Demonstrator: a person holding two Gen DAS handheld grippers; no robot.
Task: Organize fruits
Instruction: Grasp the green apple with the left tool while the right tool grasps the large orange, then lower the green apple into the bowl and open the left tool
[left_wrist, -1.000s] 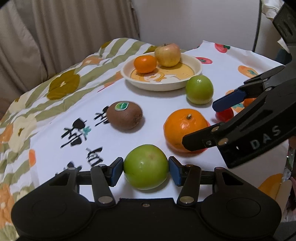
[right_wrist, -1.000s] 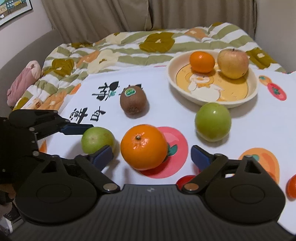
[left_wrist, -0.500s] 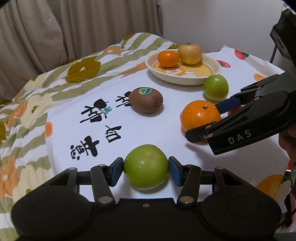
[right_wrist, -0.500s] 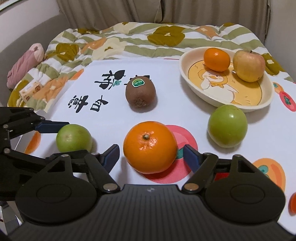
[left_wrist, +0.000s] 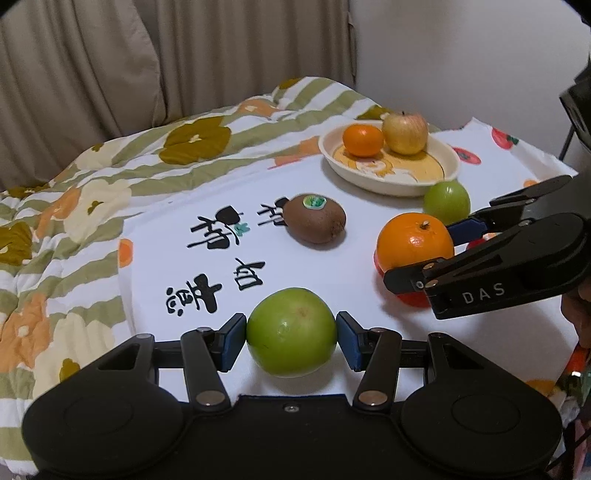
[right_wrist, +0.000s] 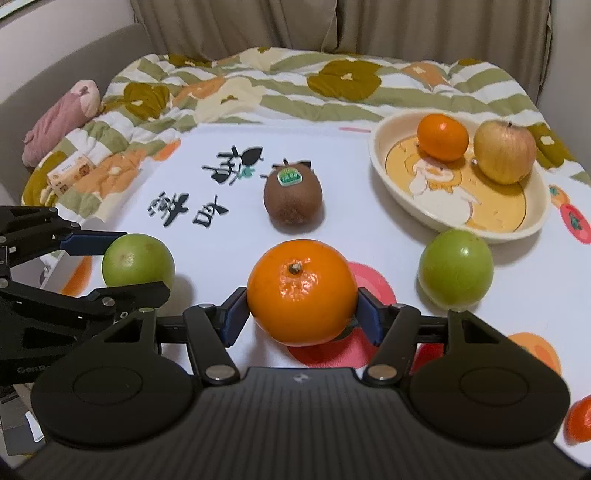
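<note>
My left gripper (left_wrist: 291, 332) is shut on a green round fruit (left_wrist: 291, 330) at the near edge of the white printed cloth (left_wrist: 192, 206). A large orange (right_wrist: 301, 291) sits between the blue pads of my right gripper (right_wrist: 301, 317), whose jaws are closing and touch it on both sides. It rests on a red print. Left of it, the left gripper (right_wrist: 142, 262) holds the green fruit (right_wrist: 138, 260). A cream bowl (right_wrist: 391, 177) at the far right holds a small orange (right_wrist: 442, 136) and a yellow-red apple (right_wrist: 504, 151). A kiwi (right_wrist: 293, 199) and a second green fruit (right_wrist: 456, 269) lie loose.
A flowered striped quilt (right_wrist: 295, 85) lies under and beyond the cloth. A pink soft toy (right_wrist: 61, 122) and a small packet (right_wrist: 70, 173) lie at its far left. Curtains hang behind. Part of another orange thing (right_wrist: 580, 421) shows at the near right edge.
The right gripper's jaws have come together from wide open onto the large orange. The left gripper has rolled and shifted slightly with the green fruit still in it.
</note>
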